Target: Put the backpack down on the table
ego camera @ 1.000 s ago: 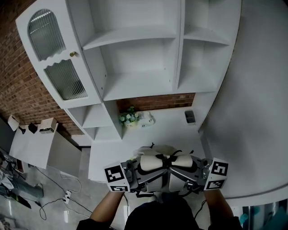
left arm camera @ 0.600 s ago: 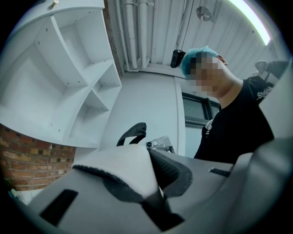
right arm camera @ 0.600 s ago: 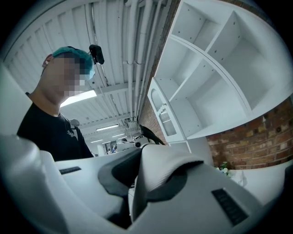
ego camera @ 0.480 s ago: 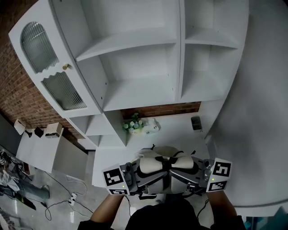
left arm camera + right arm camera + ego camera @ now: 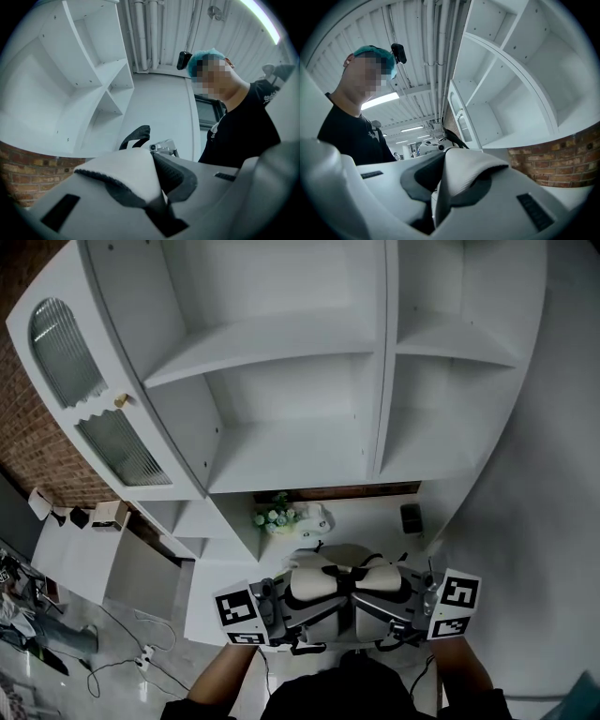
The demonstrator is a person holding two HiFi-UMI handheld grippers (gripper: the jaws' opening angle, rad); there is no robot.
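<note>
In the head view a cream backpack (image 5: 339, 579) with black trim hangs between both grippers, over the near edge of the white table (image 5: 370, 519). My left gripper (image 5: 302, 604) is shut on its left shoulder strap (image 5: 124, 174), a white padded strap with dark mesh lining. My right gripper (image 5: 382, 604) is shut on the right shoulder strap (image 5: 466, 172). The bag's black top loop (image 5: 136, 136) shows beyond the left strap. The backpack's lower part is hidden behind my arms and the grippers.
A tall white shelf unit (image 5: 281, 399) rises over the table, with a glass-door cabinet (image 5: 80, 399) at its left. A small flower pot (image 5: 273, 517), a white object (image 5: 315, 518) and a dark object (image 5: 411, 517) stand at the table's back. Cables (image 5: 141, 652) lie on the floor at left.
Both grippers have carried the backpack forward toward the shelf unit, which now looms larger. Their grip on the straps is unchanged.
</note>
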